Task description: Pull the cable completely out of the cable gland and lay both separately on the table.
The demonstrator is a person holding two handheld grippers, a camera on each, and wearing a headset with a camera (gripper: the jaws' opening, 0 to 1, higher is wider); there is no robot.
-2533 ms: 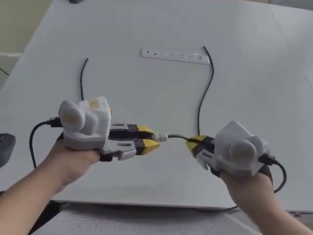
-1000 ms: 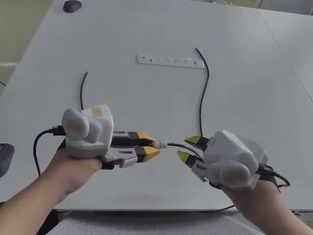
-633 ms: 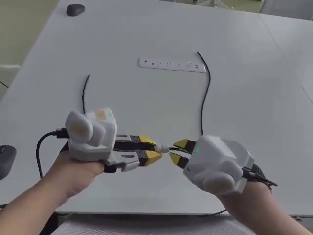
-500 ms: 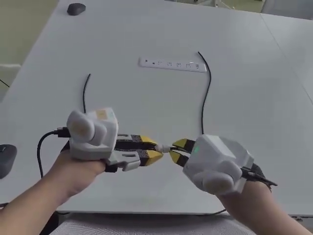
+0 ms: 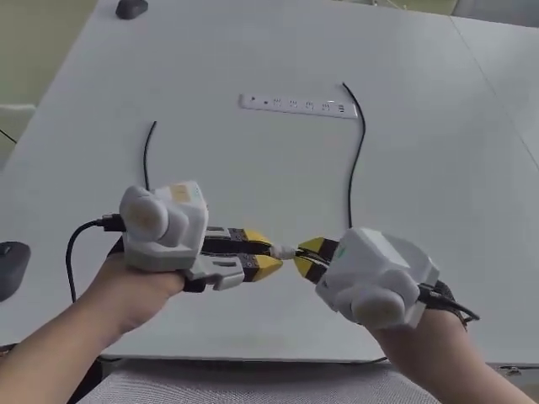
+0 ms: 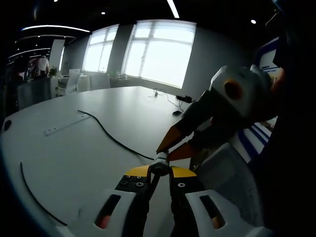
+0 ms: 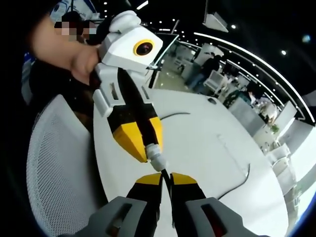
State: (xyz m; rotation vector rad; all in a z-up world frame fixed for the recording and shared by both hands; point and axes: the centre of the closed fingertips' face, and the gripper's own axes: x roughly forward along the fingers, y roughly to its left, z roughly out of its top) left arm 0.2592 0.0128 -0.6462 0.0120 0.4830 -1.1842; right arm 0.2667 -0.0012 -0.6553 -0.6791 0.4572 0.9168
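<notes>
My left gripper (image 5: 263, 254) is shut on the small white cable gland (image 5: 283, 251), held above the table's near edge. In the left gripper view the gland (image 6: 159, 163) sits between my yellow-tipped jaws. The black cable (image 5: 354, 168) trails from the gland across the white table (image 5: 253, 168) toward the far side. My right gripper (image 5: 305, 257) is shut on the cable right beside the gland, its tips almost touching the left gripper's. In the right gripper view the cable (image 7: 167, 180) runs between my jaws into the gland (image 7: 155, 154), with the left gripper (image 7: 129, 106) just beyond.
A white power strip (image 5: 293, 104) lies at the far middle of the table. A short black wire (image 5: 148, 151) lies to the left. A dark mouse (image 5: 132, 7) sits at the far left, and a dark object (image 5: 10, 268) at the left edge.
My right gripper was open and a little away from the gland; it has slid left along the cable and shut on it beside the gland. The left gripper has kept its hold.
</notes>
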